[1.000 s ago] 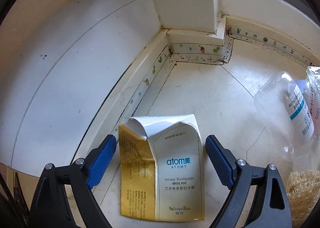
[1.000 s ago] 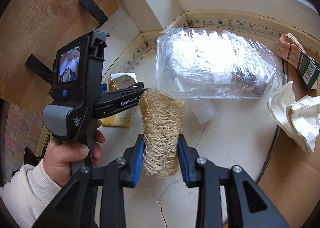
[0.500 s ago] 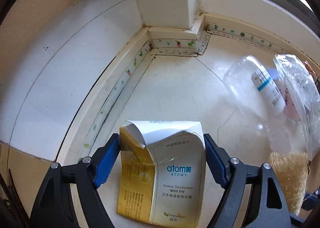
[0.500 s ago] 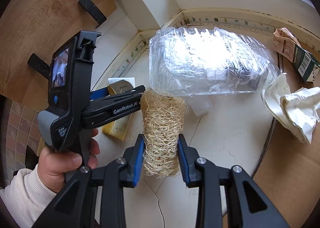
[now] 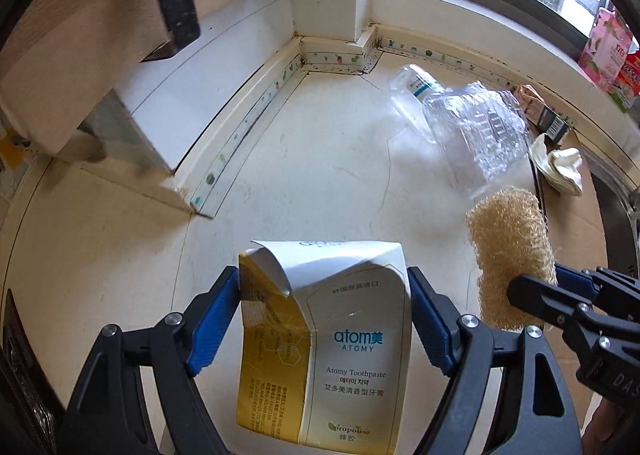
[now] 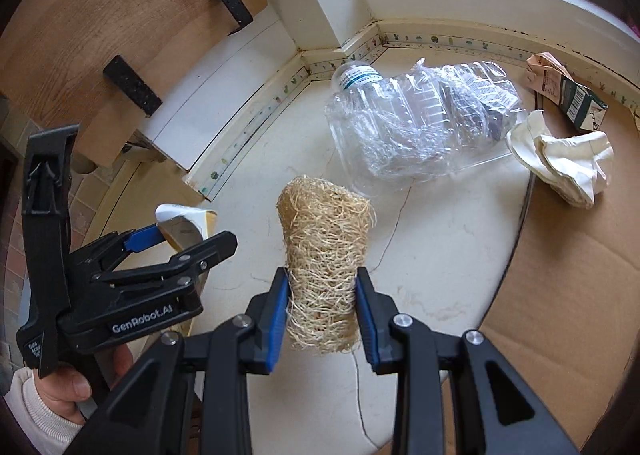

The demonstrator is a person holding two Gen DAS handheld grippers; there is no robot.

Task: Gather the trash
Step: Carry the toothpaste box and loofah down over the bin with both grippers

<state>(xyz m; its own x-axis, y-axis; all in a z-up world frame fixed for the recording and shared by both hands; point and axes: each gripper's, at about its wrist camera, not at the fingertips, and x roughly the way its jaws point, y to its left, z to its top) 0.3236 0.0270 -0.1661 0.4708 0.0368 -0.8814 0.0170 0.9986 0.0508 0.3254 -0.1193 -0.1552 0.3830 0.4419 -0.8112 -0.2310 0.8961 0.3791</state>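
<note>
My left gripper (image 5: 324,291) is shut on a crumpled yellow-and-white toothpaste box (image 5: 332,339) and holds it above the pale floor. The box also shows in the right wrist view (image 6: 188,225), beside the left gripper (image 6: 160,243). My right gripper (image 6: 322,295) is shut on a tan loofah sponge (image 6: 324,251), held upright off the floor. The sponge also shows in the left wrist view (image 5: 510,251). A clear crushed plastic bottle (image 6: 404,123) lies on the floor by the corner.
A crumpled white cloth (image 6: 560,163) and a torn green-and-pink carton (image 6: 568,87) lie on brown cardboard (image 6: 568,295) at the right. A wooden shelf with black brackets (image 6: 132,83) juts from the left wall. Pink cartons (image 5: 608,51) stand on the windowsill.
Both grippers have lifted and pulled back from the corner. The left gripper closed on the toothpaste box and raised it. The bottle now looks farther away.
</note>
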